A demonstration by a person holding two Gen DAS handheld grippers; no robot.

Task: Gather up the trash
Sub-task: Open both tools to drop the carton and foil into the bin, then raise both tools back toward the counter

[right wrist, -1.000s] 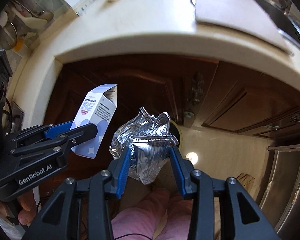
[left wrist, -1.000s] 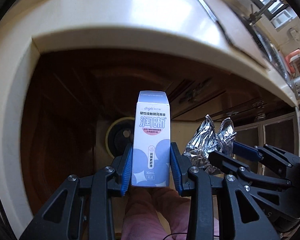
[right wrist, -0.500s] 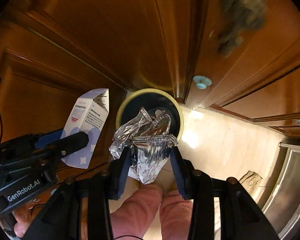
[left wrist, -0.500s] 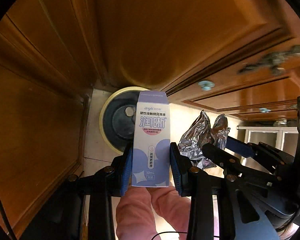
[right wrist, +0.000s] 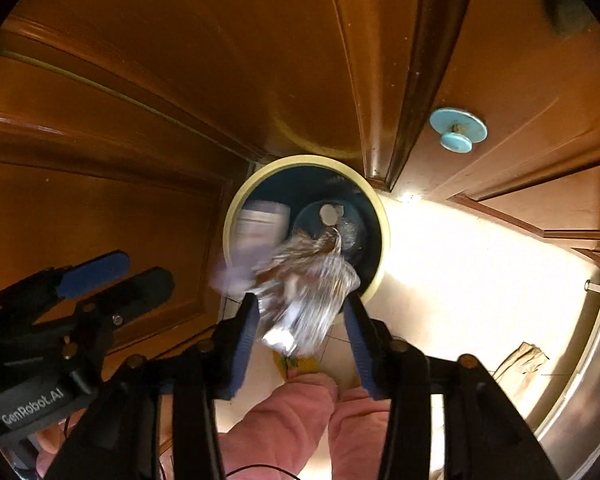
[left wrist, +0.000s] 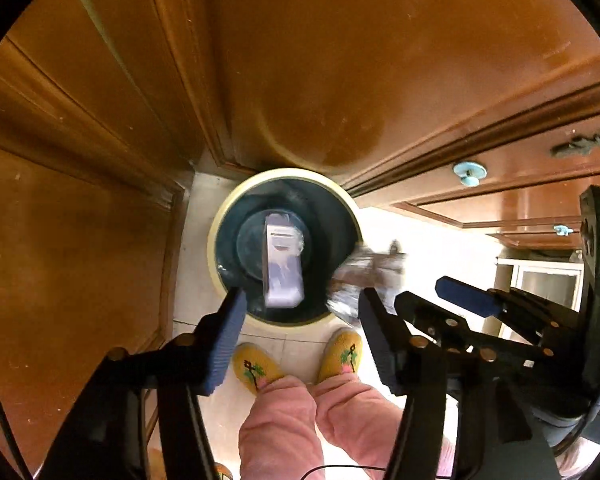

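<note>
A round bin (left wrist: 220, 216) with a pale yellow rim and dark inside stands on the floor below me; it also shows in the right wrist view (right wrist: 382, 216). My left gripper (left wrist: 300, 320) is open above it. The white and purple carton (left wrist: 282, 260) is free of it and falling, blurred, into the bin; it also shows in the right wrist view (right wrist: 256, 232). My right gripper (right wrist: 300, 320) is open too. The crumpled foil (right wrist: 304, 292) is blurred between its fingers, loose and dropping; it also shows in the left wrist view (left wrist: 364, 276).
Brown wooden cabinet doors (left wrist: 340, 60) rise close behind and left of the bin, with blue knobs (right wrist: 458, 130). The person's pink trouser legs (left wrist: 300, 420) and yellow slippers (left wrist: 256, 364) stand on the pale tiled floor (right wrist: 460, 280). A steel appliance (right wrist: 580, 360) is at right.
Both grippers have tilted down over the bin and opened. The carton has left the left gripper and the foil has left the right gripper; both are falling toward the bin.
</note>
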